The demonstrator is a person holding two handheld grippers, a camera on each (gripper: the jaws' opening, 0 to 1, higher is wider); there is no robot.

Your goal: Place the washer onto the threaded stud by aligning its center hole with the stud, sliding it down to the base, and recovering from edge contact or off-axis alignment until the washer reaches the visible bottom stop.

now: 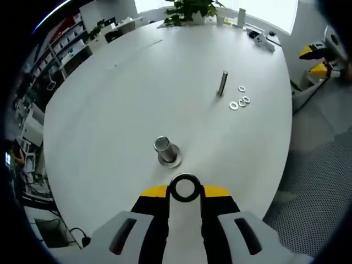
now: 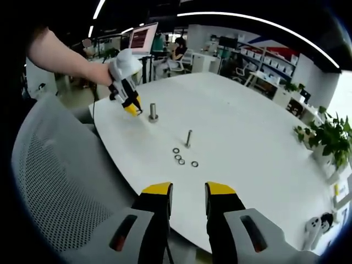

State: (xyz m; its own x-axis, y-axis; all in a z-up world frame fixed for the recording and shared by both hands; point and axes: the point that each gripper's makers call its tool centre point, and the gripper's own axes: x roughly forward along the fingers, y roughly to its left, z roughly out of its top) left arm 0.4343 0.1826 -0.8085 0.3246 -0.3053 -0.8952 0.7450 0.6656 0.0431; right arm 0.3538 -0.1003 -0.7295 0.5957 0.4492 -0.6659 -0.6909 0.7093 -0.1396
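**Inspector:** Office surroundings noted: shelving at the left of the left gripper view, desks and monitors at the back of the right gripper view. Work surface is a large white table [image 1: 110, 110]. Report the left side first.

**Assistant:** Left gripper [image 1: 185, 190] has its yellow-tipped jaws clamped together on a washer [image 1: 185, 187], held edge-on to them with its center hole facing the camera. Just beyond it stands a short threaded stud [image 1: 164, 147] on a flat round base, upright, apart from the washer. In the right gripper view the same gripper [image 2: 132, 108] sits just beside that stud [image 2: 153, 112], held by a person's hand [image 2: 104, 74].

**Inspector:** Further right?

**Assistant:** A second, taller bolt [image 1: 222, 83] stands upright well apart from the stud. Three loose washers [image 1: 240, 99] lie flat just beside it. In the right gripper view four loose rings [image 2: 181, 158] lie near the bolt [image 2: 188, 138].

**Inspector:** Right gripper?

**Assistant:** Right gripper [image 2: 188, 192] hangs over the near table edge, jaws apart, nothing between them. A grey mesh chair [image 2: 49, 187] is at its left; a potted plant [image 2: 324, 137] stands on the table's far right.
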